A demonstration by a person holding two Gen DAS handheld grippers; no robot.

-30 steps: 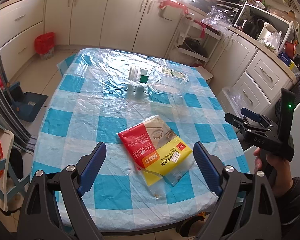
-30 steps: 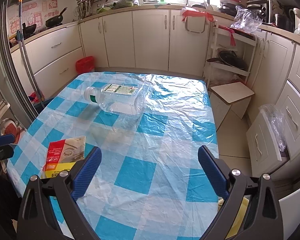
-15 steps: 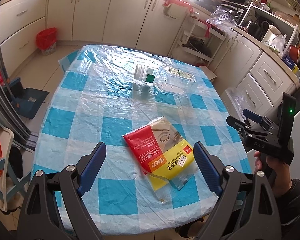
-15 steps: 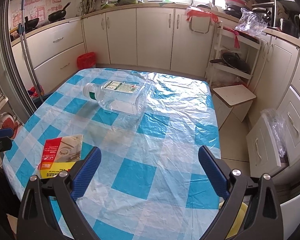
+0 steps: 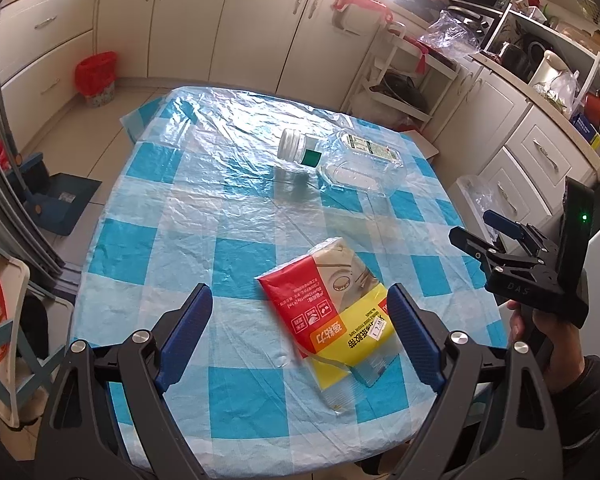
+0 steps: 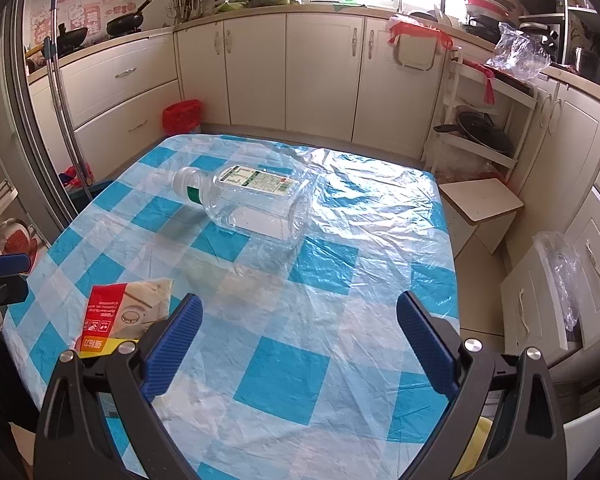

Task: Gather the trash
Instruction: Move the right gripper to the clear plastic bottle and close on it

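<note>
Table (image 5: 147, 240) covered in crinkled, glossy blue-and-white check plastic sheet. Left gripper (image 5: 300, 340) has its ribbed blue pads wide apart, nothing between them, hovering over the near edge above a flat red-and-yellow plastic packet (image 5: 332, 312) lying on the cloth. Right gripper (image 6: 297, 344) likewise spread and empty, over bare cloth. Clear squarish plastic bottle (image 6: 255, 200), white cap, green neck band, paper label, lies on its side toward the far end. Red-lined bin (image 5: 96, 78) on the floor, far left.

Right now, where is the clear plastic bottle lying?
The clear plastic bottle lies on its side at the far end of the checked tablecloth, beyond the red and yellow packet, cap pointing left.
</note>
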